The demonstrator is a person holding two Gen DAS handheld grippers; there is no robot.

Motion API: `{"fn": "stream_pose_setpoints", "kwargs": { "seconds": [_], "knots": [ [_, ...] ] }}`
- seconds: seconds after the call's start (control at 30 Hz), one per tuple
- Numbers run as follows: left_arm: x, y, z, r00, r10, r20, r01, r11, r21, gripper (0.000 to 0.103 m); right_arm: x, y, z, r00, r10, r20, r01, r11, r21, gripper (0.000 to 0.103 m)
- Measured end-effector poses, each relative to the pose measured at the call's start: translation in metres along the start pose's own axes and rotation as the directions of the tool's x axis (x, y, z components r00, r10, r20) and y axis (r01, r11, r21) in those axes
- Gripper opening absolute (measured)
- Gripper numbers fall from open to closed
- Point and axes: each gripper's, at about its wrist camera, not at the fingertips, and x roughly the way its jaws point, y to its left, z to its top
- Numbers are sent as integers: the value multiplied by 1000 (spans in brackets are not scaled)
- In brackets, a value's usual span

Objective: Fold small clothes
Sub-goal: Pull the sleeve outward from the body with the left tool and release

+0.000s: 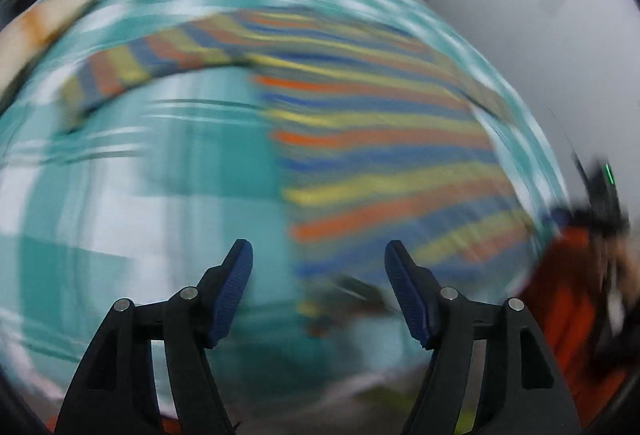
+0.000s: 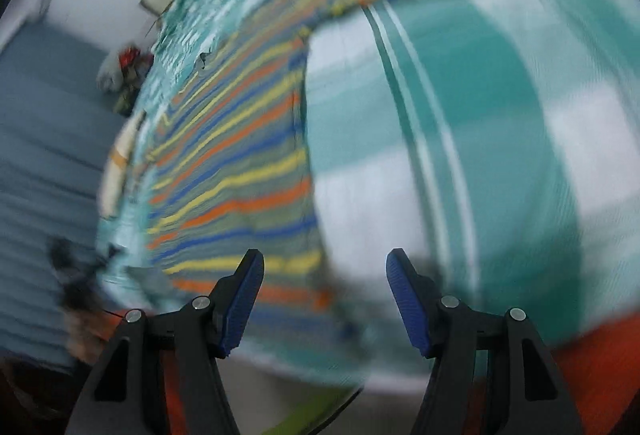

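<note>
A small striped garment [image 1: 380, 139] in orange, yellow, blue and grey lies flat on a teal and white checked cloth [image 1: 168, 175], one sleeve stretched to the left. My left gripper [image 1: 319, 255] is open and empty above the garment's near left edge. In the right wrist view the same garment [image 2: 240, 163] lies left of centre, with a sleeve reaching up to the right. My right gripper [image 2: 325, 267] is open and empty above its near right corner. Both views are motion-blurred.
The checked cloth [image 2: 500, 135] covers the work surface. A cream and orange cloth [image 1: 36, 31] lies at its far left. A small pile of clothes [image 2: 124, 71] sits beyond the cloth's edge. Orange fabric [image 1: 568, 299] shows at the near right.
</note>
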Motion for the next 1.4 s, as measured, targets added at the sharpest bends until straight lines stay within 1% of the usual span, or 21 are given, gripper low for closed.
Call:
{"fn": "stream_pose_setpoints", "kwargs": {
  "seconds": [0.1, 0.17, 0.2, 0.27, 0.3, 0.37, 0.47, 0.57, 0.63, 0.7, 0.8, 0.9, 0.97, 1.03, 1.1, 1.13, 1.17, 1.2, 1.27, 1.33, 1.4],
  "knots": [
    [20, -35, -12, 999, 41, -17, -38, 987, 157, 70, 4, 3, -13, 998, 9, -57, -9, 1000, -5, 64],
    [32, -43, -15, 999, 1, -51, 8, 982, 190, 33, 17, 11, -19, 993, -44, -107, 36, 997, -74, 64],
    [39, -44, -17, 992, -52, -112, 72, 980, 183, 4, 26, 13, -21, 989, -78, -129, 64, 992, -108, 64],
    [37, -47, -23, 985, -89, -149, 120, 969, 216, 3, 48, 18, -25, 974, -135, -180, 102, 978, -181, 59],
    [32, -51, -30, 980, -96, -173, 139, 957, 255, 3, 55, 21, -27, 968, -148, -204, 102, 970, -220, 39],
    [20, -62, -50, 966, -68, -251, 156, 924, 350, 3, 59, 29, -33, 950, -195, -244, 115, 945, -307, 6],
    [11, -68, -73, 950, 59, -308, 100, 874, 476, 5, 49, 32, -36, 933, -247, -260, 145, 923, -356, 6],
    [5, -57, -75, 942, 78, -327, 79, 893, 443, 17, 46, 34, -35, 921, -303, -246, 192, 900, -390, 6],
    [-3, -45, -68, 957, 83, -278, 35, 918, 395, 63, 48, 34, -33, 916, -327, -233, 221, 896, -386, 7],
    [-22, -26, -57, 983, 43, -178, 8, 961, 276, 71, 43, 34, -33, 913, -343, -220, 246, 895, -373, 21],
    [-36, -17, -41, 995, -52, -86, 62, 991, 119, 71, 24, 34, -35, 907, -390, -159, 315, 878, -360, 32],
    [-21, -46, -14, 997, -70, 38, 67, 994, 85, 71, 2, 57, -28, 946, -323, -25, 292, 883, -369, 32],
    [4, -67, 1, 997, -55, 52, 50, 994, 99, 71, -2, 69, -24, 972, -235, 11, 224, 909, -350, 37],
    [36, -92, 9, 999, -38, 32, 33, 987, 156, 71, 8, 79, -20, 985, -172, 24, 171, 933, -317, 43],
    [84, -121, -5, 994, 28, -101, 1, 963, 268, 63, 22, 81, -23, 988, -155, 10, 151, 940, -305, 43],
    [105, -131, -22, 979, 59, -194, 6, 947, 320, 58, 27, 82, -27, 988, -156, 2, 149, 941, -305, 43],
    [110, -143, -46, 971, 108, -212, -14, 915, 403, 60, 30, 81, -32, 987, -163, -6, 154, 940, -305, 43],
    [103, -154, -71, 972, 138, -189, -26, 866, 499, 69, 31, 79, -36, 986, -169, -10, 158, 938, -309, 43],
    [94, -163, -100, 953, 163, -255, 11, 824, 566, 73, 27, 72, -48, 983, -186, -1, 176, 932, -318, 43],
    [78, -160, -113, 942, 161, -295, 29, 834, 550, 67, 23, 66, -60, 977, -211, 26, 209, 931, -300, 43],
    [51, -149, -98, 965, 133, -227, -15, 888, 460, 69, 13, 56, -61, 977, -201, 64, 211, 945, -249, 43]
  ]
}}
